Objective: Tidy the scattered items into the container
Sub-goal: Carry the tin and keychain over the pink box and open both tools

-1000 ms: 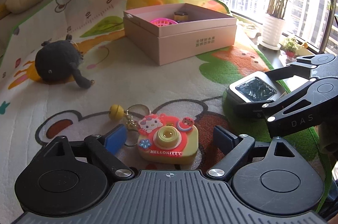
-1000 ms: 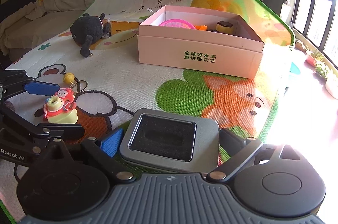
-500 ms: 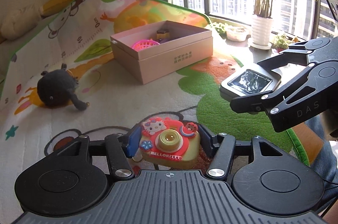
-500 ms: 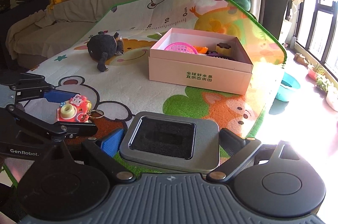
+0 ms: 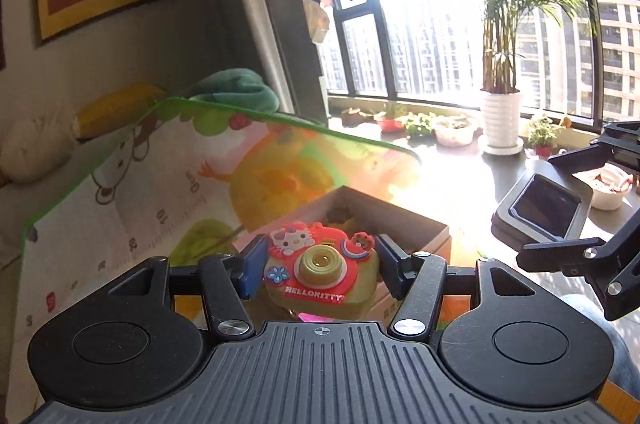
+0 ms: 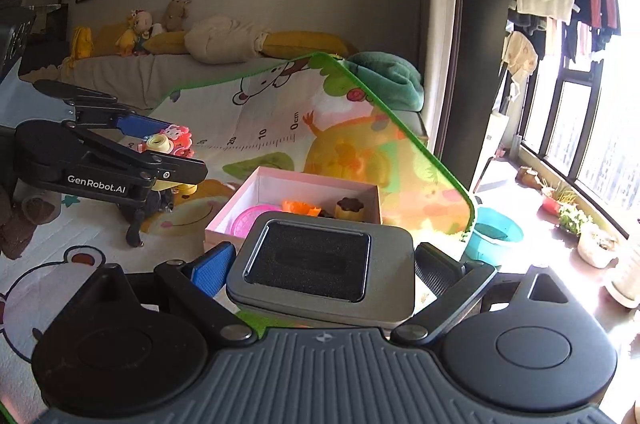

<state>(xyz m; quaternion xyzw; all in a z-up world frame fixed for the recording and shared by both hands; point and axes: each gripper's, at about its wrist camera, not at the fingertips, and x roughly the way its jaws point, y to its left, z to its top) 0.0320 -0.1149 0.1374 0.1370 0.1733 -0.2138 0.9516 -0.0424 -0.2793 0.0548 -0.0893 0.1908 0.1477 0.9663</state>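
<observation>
Rubbery red and yellow, the toy camera [image 5: 320,266] is sitting clamped between the pads of my left gripper [image 5: 318,266], which I am holding in the air just short of the pink box [image 6: 296,198]. My right gripper [image 6: 320,264] is clamping the grey tin [image 6: 320,260] by its two short sides, also off the play mat [image 6: 256,144], with the box just beyond it.

What I am worrying about: the toy's soft rounded sides could be letting it slip or twist out before I am over the opening. The tin is wide and gripped only at its edges, so a tilt could be levering it free. Both grippers are heading for one box, so they could be bumping each other at its near edge.

The toy's lens is facing back at my left camera, long axis running across from pad to pad. The tin's window is facing up, long axis also across the jaws.
</observation>
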